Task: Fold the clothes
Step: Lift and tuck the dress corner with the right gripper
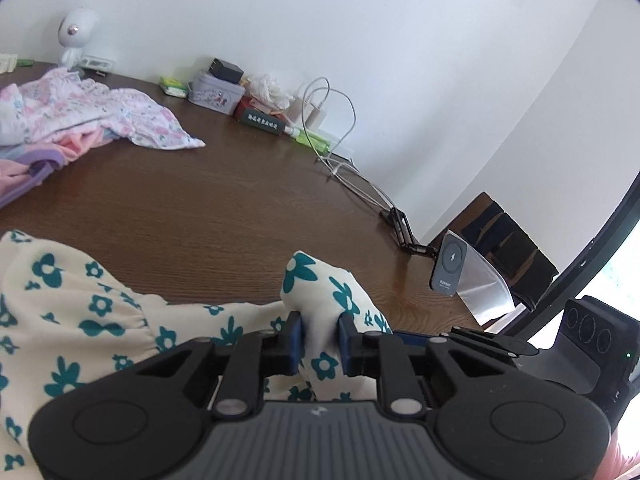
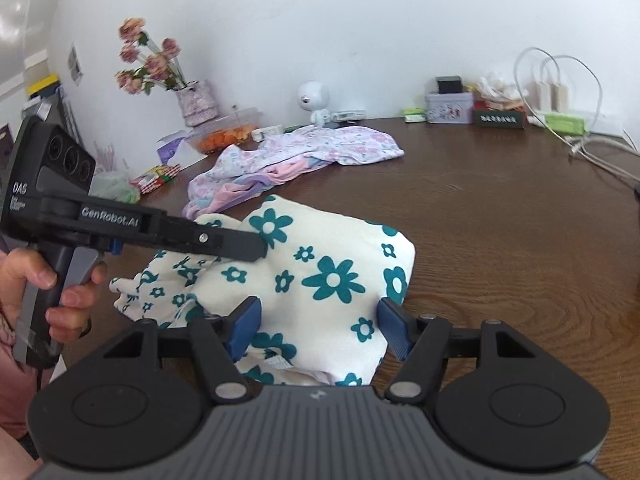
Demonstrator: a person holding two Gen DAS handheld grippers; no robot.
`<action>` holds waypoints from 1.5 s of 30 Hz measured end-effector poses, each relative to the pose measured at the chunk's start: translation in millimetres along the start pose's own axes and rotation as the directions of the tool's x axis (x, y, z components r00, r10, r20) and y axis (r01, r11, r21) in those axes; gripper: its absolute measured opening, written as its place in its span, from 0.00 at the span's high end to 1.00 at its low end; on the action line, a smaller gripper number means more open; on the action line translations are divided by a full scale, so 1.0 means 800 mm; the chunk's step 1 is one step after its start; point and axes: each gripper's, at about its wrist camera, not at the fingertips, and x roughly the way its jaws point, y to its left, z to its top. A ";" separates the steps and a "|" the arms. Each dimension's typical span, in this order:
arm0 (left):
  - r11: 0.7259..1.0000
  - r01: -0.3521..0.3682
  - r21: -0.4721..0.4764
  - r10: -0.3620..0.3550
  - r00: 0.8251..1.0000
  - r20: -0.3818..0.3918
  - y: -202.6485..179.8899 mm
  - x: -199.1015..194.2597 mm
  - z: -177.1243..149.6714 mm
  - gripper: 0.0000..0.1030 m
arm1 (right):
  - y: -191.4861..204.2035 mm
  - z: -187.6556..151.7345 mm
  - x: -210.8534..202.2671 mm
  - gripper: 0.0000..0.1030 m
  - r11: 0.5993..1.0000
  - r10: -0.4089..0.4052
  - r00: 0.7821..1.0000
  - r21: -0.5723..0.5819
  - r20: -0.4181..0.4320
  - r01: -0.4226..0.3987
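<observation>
Two claws work one garment [image 2: 332, 276], cream with teal flowers, bunched on the worktop [image 2: 500, 208] at the near edge, 6 o'clock in both views.

Left claw [image 1: 320, 332]: jaws nearly closed, pads pinching a raised tuck of the cloth; we read this as a firm hold. In the right view it enters from 9 o'clock, and a hand [image 2: 52, 292] squeezes its trigger.

Right claw [image 2: 320, 324]: jaws wide, pads standing either side of the near hem, cloth between them but not pressed. No hold yet.

Second heap, pink floral clothes [image 2: 304, 152], lies well apart toward 12 o'clock, untouched.

Handling, our judgement: light, soft knit, no stiffness; it drapes and wrinkles wherever lifted. A gathered band at 9 o'clock in the left view will bunch and resist lying flat. Not fragile, and it looks to slide easily on the smooth wood, so a single pinch would drag the whole piece rather than spread it.

Where to take hold: we would pinch a hem or corner through its full thickness, the claws well apart along one edge, then pull taut before laying any fold. A mid-panel pinch only tents the cloth.
</observation>
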 end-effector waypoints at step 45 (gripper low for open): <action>0.932 -0.194 0.308 0.188 0.981 0.048 -0.035 0.005 0.023 0.90 | 0.040 0.030 0.040 0.54 0.988 0.011 0.999 -0.153 -0.031 -0.016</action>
